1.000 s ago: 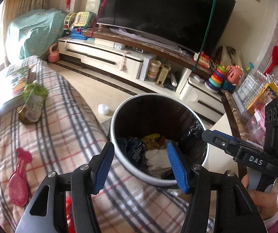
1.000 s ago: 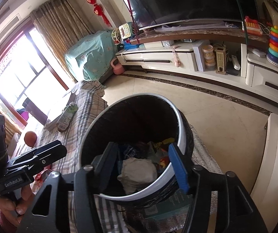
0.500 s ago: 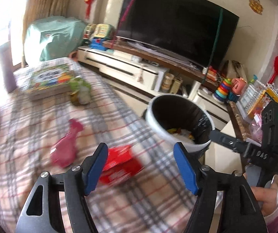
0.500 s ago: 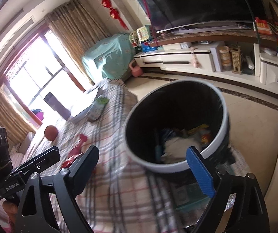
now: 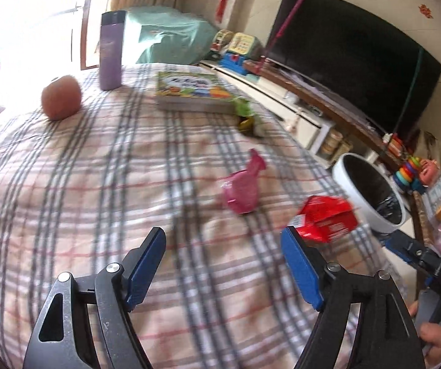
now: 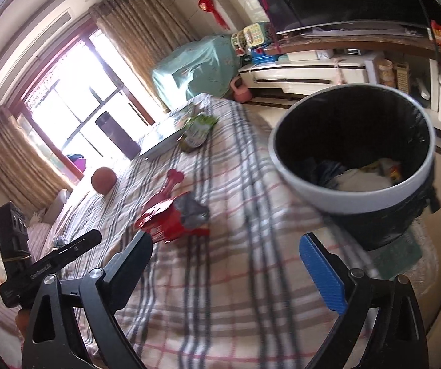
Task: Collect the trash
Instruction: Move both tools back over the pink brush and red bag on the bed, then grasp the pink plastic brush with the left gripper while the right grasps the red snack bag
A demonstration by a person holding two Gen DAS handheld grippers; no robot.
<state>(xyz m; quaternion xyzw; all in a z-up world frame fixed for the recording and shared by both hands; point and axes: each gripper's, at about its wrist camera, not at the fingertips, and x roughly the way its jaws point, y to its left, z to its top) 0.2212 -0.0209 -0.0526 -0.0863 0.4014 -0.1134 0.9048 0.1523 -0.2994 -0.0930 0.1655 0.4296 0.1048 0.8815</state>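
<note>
Now both my grippers hang over the checked cloth [image 5: 97, 184] with nothing in them. My left gripper [image 5: 223, 267] has its blue pads spreading apart, and only bare cloth shows between them. My right gripper [image 6: 242, 264] is spreading too, very wide, and it holds nothing either. The trash I want is the torn red snack wrapper [image 5: 325, 215], lying on the cloth just past my left gripper's right pad, near the edge. Beside it, a bit farther off, sits a crumpled pink plastic bag [image 5: 242, 190], and by the picture book [image 5: 192, 92] there is a green squashed pouch [image 6: 197, 130]. The round white bin with a black liner [image 6: 355, 153] stands off the edge of the cloth, close to my right gripper, and it already has some rubbish inside. I think a few things could go wrong. The red wrapper is flat and slippery, so my pads could pinch the cloth along with it and drag the cloth. It lies near the edge, so a bump could knock it to the floor. My two grippers are close, so they could hit each other. I might also grab the orange round fruit [image 5: 61, 97] or the purple tall bottle [image 5: 110, 50], which are not trash.
</note>
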